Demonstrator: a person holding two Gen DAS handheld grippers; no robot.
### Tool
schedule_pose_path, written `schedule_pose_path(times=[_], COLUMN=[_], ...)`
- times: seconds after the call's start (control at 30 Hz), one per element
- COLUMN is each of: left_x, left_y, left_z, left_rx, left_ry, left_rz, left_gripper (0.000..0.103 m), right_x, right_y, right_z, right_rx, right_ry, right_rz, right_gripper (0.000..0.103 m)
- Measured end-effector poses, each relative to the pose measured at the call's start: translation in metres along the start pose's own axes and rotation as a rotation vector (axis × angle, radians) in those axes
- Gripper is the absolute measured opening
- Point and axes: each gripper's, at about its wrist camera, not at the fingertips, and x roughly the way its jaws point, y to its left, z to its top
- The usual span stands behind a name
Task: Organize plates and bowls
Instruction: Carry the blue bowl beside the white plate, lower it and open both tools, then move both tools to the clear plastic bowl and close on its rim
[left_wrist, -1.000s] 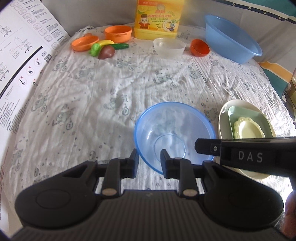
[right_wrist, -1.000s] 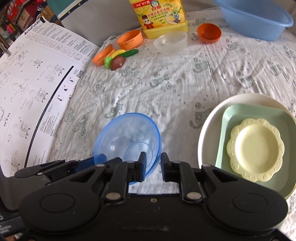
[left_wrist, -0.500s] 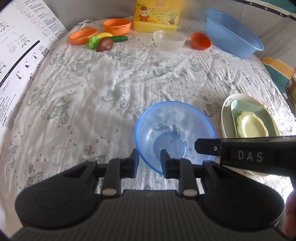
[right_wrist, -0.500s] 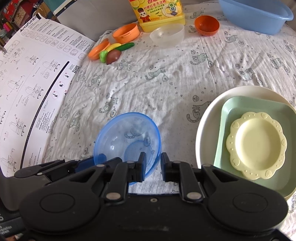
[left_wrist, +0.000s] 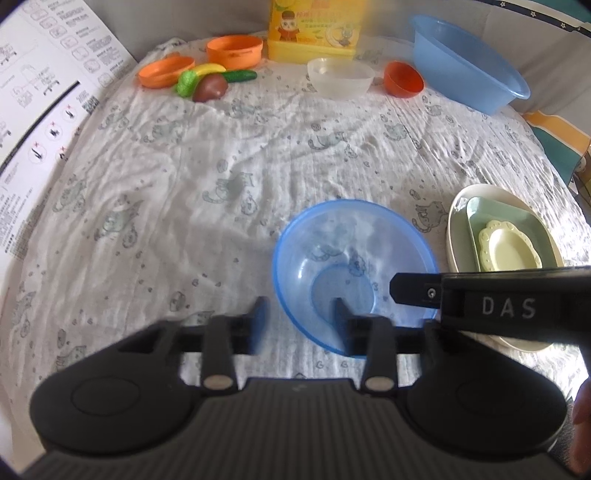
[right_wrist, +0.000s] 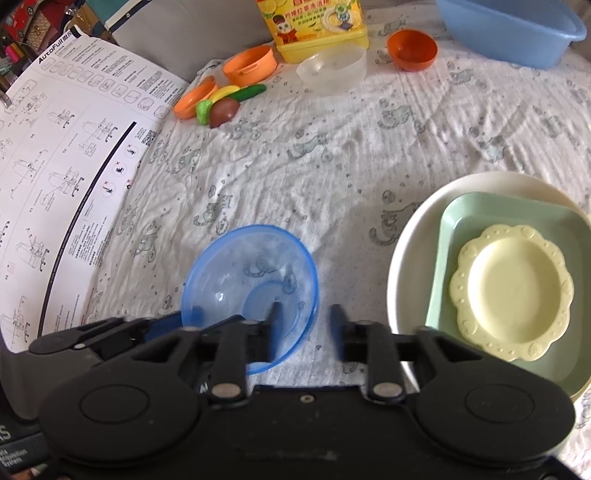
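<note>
A clear blue bowl (left_wrist: 354, 269) sits on the cloth; it also shows in the right wrist view (right_wrist: 251, 291). My left gripper (left_wrist: 299, 321) is open, its jaws either side of the bowl's near left rim. My right gripper (right_wrist: 303, 325) is open, its jaws either side of the bowl's right rim. To the right lies a stack: a white plate (right_wrist: 410, 236), a green dish (right_wrist: 447, 236) and a small yellow plate (right_wrist: 511, 291). At the back stand a clear bowl (right_wrist: 332, 66), a small orange bowl (right_wrist: 412, 48) and a large blue basin (left_wrist: 465, 62).
An orange dish (left_wrist: 166, 72), an orange pot (left_wrist: 234, 50) and toy food (left_wrist: 210, 79) sit back left. A yellow detergent bottle (left_wrist: 314, 33) stands at the back. A printed instruction sheet (right_wrist: 55, 177) lies along the left edge.
Both grippers have opened; their jaws were shut on the blue bowl's rim before. The bowl now rests on the cloth.
</note>
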Motion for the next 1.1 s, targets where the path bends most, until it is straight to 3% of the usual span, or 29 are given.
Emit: schedule_pose_path(times=[0.03,0.07,0.1,0.2,0.4,0.63,1.1], left_x=[-0.003,-0.006,-0.01,-0.02,-0.027,-0.029,-0.005], left_y=[0.001,0.003,0.004,0.012,0.032,0.032,0.031], left_z=[0.0,-0.001,-0.001,0.0,0.011,0.032,0.112], left_rx=[-0.001,-0.001,0.001,-0.006,-0.063,-0.023,0.043], left_ry=[-0.016,-0.038,-0.062,-0.103,-0.111,-0.134,-0.185], left_rz=[0.011,0.026,0.041,0.053,0.048,0.053,0.052], left_gripper=[0.084,0.091,0.1,0.103,0.103,0.103,0.103], right_x=[-0.002,-0.005,-0.008,-0.019,-0.025,-0.028,-0.025], right_y=[0.0,-0.001,-0.002,-0.004,-0.01,-0.015,-0.04], right_z=[0.0,0.001,0.002,0.004,0.009,0.017,0.075], right_rx=[-0.001,0.0,-0.001,-0.015,0.005,0.019,0.125], right_ry=[-0.011,-0.025,-0.043,-0.092,-0.117,-0.13,-0.2], right_rz=[-0.009,-0.015,-0.02,-0.042,-0.055,-0.063,-0.101], right_gripper=[0.068,0.091,0.102,0.103,0.103,0.103,0.103])
